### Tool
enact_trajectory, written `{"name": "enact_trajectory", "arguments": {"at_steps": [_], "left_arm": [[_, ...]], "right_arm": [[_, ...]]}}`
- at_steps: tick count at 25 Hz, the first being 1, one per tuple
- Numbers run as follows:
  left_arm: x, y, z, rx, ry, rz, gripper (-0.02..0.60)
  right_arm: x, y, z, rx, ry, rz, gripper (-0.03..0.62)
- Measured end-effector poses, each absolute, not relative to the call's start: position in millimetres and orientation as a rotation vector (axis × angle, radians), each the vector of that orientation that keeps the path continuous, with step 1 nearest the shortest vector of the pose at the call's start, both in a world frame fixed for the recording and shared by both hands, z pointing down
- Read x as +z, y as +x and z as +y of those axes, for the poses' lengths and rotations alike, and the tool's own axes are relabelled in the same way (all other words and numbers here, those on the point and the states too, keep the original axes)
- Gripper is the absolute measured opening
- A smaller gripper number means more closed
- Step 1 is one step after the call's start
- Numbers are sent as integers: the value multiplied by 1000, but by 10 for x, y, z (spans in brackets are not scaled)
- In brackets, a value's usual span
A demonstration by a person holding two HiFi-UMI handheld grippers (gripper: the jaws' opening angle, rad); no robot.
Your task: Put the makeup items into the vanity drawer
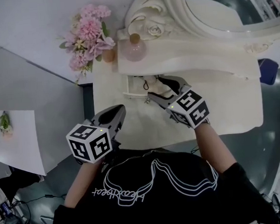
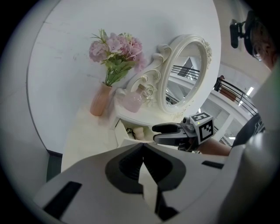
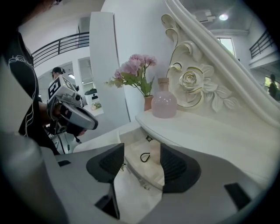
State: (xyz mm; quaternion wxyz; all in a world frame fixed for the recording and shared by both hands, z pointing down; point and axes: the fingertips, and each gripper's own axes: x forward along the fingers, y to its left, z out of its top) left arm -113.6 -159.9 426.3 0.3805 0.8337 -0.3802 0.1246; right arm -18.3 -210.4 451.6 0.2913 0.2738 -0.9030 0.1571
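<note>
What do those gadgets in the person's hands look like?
The left gripper and right gripper are grey shells with black ribbed pads on the jaws, each carrying a white cube of black square markers. The person wears a black short-sleeved T-shirt.

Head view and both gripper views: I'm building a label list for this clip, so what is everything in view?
vanity table: one, white, under both grippers
mirror: one, white carved frame, at the back
shelf: one, white, below the mirror
drawer: one, white, open under the shelf
black loop: one, inside the drawer
bottle: one, pink, on the shelf
vase: one, peach, left of the bottle
flowers: a bunch, pink, in the vase
left gripper: grey, jaws together, empty
right gripper: grey, jaws apart, over the drawer
</note>
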Motion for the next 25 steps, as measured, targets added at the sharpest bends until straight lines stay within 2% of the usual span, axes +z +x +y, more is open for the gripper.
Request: {"name": "enact_trajectory", "arguments": {"at_steps": [5, 12, 16, 18, 19, 25], "left_arm": [[4202, -1078, -1517, 308, 2147, -967, 3], [3983, -917, -1300, 287, 2213, -957, 3], [3792, -791, -1128, 279, 2277, -950, 3], [3704, -731, -1029, 274, 2305, -946, 3], [3657, -705, -982, 270, 2318, -944, 3], [3365, -548, -748, 231, 2401, -935, 3]], "right_arm": [[4355, -116, -1937, 577, 765, -2520, 249], [4069, 72, -1570, 664, 814, -2642, 193], [3867, 188, -1351, 631, 862, -2690, 119], [3770, 229, -1220, 576, 881, -2699, 58], [3715, 245, -1153, 551, 887, -2707, 8], [3406, 249, -740, 582, 846, -2810, 6]]}}
